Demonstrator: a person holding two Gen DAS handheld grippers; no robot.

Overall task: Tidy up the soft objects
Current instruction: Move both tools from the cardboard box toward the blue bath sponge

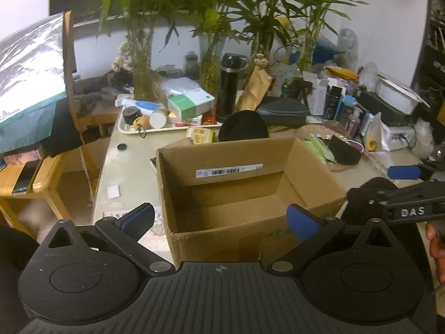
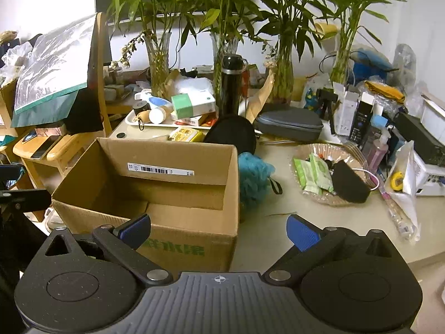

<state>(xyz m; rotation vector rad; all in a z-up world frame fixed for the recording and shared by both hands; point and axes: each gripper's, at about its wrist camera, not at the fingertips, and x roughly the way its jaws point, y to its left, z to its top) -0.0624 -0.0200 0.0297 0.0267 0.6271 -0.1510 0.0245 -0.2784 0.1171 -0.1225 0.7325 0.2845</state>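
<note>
An open, empty cardboard box (image 1: 244,194) stands on the pale desk; it also shows in the right wrist view (image 2: 155,192). A teal mesh bath pouf (image 2: 254,176) lies against the box's right side. A black round soft object (image 2: 232,136) sits behind the box; it also shows in the left wrist view (image 1: 243,126). A black cloth mask (image 2: 349,182) lies in a glass dish (image 2: 331,197). My left gripper (image 1: 221,220) is open and empty above the box's near wall. My right gripper (image 2: 219,231) is open and empty over the box's right front corner.
A white tray (image 2: 155,123) of small items, a black flask (image 2: 230,83), vases of bamboo (image 2: 158,64) and a grey case (image 2: 289,125) crowd the back. Boxes and bottles (image 2: 361,117) fill the right. A wooden chair (image 2: 55,150) stands to the left.
</note>
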